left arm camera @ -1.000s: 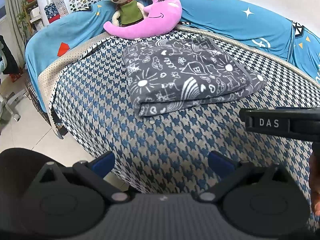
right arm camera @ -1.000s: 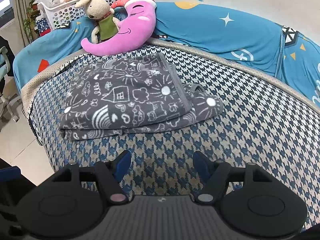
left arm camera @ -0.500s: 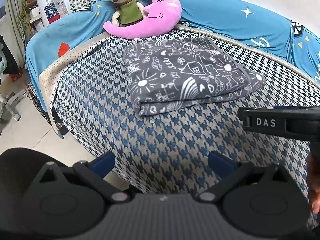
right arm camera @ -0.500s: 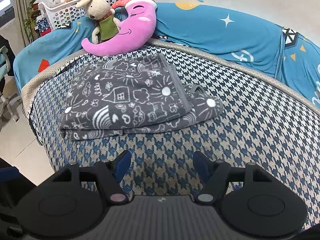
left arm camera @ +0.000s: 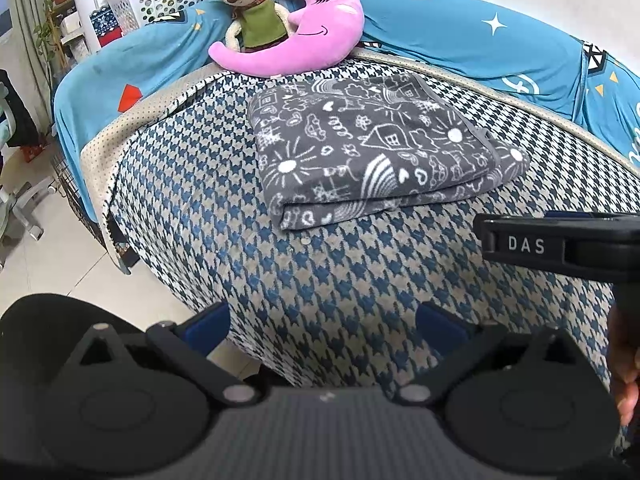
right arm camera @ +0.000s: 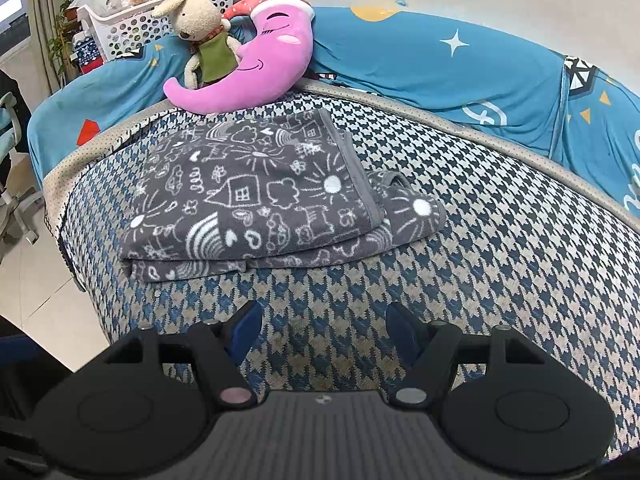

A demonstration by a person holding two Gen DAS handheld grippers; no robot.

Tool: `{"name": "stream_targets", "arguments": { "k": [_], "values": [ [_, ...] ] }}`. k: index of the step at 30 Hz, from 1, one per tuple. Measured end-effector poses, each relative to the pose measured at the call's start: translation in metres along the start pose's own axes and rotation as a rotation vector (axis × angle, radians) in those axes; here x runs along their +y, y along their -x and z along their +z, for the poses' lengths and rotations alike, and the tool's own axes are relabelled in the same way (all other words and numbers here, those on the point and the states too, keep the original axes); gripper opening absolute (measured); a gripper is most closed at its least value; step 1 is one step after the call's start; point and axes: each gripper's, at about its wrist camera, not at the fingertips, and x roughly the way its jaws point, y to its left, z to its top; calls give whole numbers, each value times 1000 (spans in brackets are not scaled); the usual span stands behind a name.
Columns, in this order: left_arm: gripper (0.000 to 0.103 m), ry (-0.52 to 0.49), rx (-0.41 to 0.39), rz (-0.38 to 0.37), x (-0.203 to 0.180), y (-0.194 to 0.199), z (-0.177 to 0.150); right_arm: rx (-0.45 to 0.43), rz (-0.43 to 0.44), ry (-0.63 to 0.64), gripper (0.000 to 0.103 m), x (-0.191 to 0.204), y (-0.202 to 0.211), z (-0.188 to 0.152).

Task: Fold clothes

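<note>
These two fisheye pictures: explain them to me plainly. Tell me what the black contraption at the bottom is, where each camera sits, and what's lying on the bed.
Each picture comes from a camera mounted on a hand-held gripper, looking along its two blue-tipped fingers. One shows the left gripper, the other the right gripper. Both are open and hold nothing. On the houndstooth bed cover lies a folded grey doodle-print blanket. Behind it sit a pink moon pillow and a plush rabbit.
</note>
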Motion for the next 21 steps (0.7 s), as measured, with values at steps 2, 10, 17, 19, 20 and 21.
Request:
{"name": "stream_targets", "arguments": {
  "k": [2, 10, 17, 19, 20, 21],
  "values": [
    [103, 1, -2, 1, 0, 1, 0, 0, 0, 0, 69, 0, 0, 0],
    [103, 5, -1, 4, 1, 2, 0, -8, 9, -2, 69, 0, 2, 1],
    [103, -1, 1, 5, 0, 3, 0, -22, 31, -9, 69, 0, 7, 2],
    [103, 0, 4, 5, 0, 3, -1, -27, 37, -10, 69, 1, 9, 3],
    [103, 0, 4, 5, 0, 3, -1, -28, 38, -10, 69, 1, 10, 3],
    [103, -1, 4, 4, 0, 3, -1, -29, 39, -10, 69, 1, 10, 3]
  ]
}}
